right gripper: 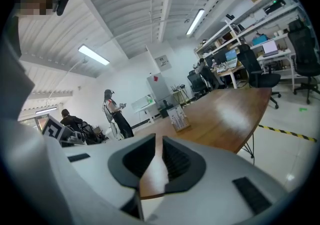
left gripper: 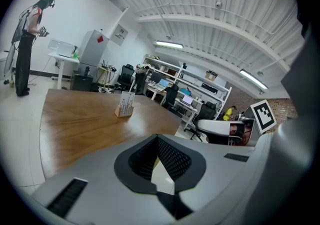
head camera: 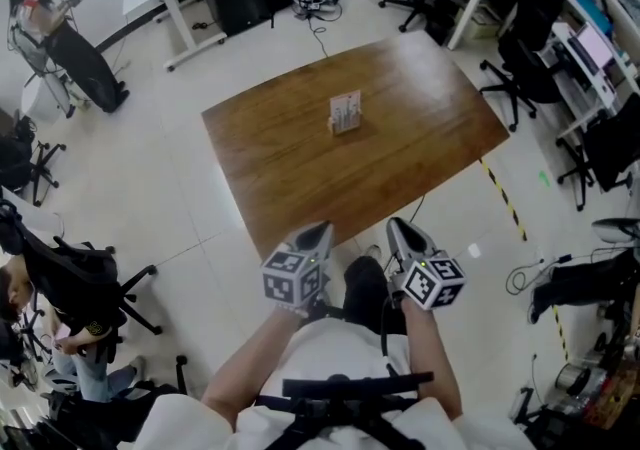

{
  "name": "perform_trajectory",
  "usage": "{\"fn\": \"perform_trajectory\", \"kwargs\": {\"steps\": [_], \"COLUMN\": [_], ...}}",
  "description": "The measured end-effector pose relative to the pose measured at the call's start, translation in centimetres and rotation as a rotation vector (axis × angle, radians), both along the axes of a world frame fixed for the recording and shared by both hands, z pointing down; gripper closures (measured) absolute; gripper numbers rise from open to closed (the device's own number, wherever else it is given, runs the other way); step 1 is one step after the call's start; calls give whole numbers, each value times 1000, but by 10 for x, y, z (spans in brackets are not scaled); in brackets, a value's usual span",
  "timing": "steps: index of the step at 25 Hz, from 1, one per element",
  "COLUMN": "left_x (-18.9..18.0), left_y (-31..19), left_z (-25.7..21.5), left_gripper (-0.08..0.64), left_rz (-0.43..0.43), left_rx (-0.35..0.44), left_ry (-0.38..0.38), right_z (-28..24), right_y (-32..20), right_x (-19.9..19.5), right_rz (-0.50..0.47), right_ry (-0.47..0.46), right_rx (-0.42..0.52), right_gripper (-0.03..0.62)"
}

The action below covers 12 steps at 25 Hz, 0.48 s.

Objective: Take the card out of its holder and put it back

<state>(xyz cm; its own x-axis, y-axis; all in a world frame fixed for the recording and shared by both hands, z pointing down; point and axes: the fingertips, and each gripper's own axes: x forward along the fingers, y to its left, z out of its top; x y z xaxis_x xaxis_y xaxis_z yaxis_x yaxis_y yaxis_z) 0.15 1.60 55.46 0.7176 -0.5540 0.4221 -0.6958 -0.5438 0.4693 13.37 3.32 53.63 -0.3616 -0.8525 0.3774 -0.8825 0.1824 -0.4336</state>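
Brown rectangular wooden table (head camera: pixel 300 158) is the reference.

- Small white printed card (head camera: pixel 346 106) is upright, seated in its light wooden block holder (head camera: pixel 347 125). The pair sits on the tabletop, roughly mid-table and a bit toward the far side. Nothing else is on the table around it.
- Left gripper (head camera: pixel 318 230), grey with a marker cube, is off the table's near edge, just short of it. It points toward the table and is well apart from the holder. In the left gripper view the jaws meet at the tips and nothing is between them, so it is closed and empty. Card and holder show further up that view, on the tabletop.
- Right gripper (head camera: pixel 398 226), same build, is also off the near edge, beside the left one. In the right gripper view the jaws stand a thin slit apart, with tabletop visible through the gap and nothing in it.
- Neither gripper touches the table, card or holder.
- Standing person in dark trousers (head camera: pixel 60 38) is on the floor beyond the table's far-left corner, well apart from it.
- Black office chairs (head camera: pixel 525 58) stand off the table's right side.
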Motion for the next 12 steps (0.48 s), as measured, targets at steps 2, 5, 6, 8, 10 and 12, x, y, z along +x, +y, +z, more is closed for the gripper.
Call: {"fn": "perform_trajectory", "kwargs": {"steps": [2,5,6,8,10,12], "left_x": [2,7,8,10,9,8], "left_y": [-7,-20,-26,-40,-53,-66], "left_z": [-3,-7,-9,-12,-14,-13], "left_gripper": [572,571,572,572,572,572], "left_rz": [-5,-14,-19,-31,-42,-50], "left_rx": [6,18,22,32,41,44], "left_ry": [3,9,9,7,-1,-10], "right_z": [0,-1,-1,-3,-4,-2], "right_y": [-10,-29,-37,-56,-76,-96], "right_x": [1,6,7,8,7,3], "right_rz": [-7,-14,-17,-20,-26,-35], "right_ry": [15,38,43,54,62,73], "right_rx": [3,8,11,21,32,37], "right_gripper": [526,526,526,526,526,524]}}
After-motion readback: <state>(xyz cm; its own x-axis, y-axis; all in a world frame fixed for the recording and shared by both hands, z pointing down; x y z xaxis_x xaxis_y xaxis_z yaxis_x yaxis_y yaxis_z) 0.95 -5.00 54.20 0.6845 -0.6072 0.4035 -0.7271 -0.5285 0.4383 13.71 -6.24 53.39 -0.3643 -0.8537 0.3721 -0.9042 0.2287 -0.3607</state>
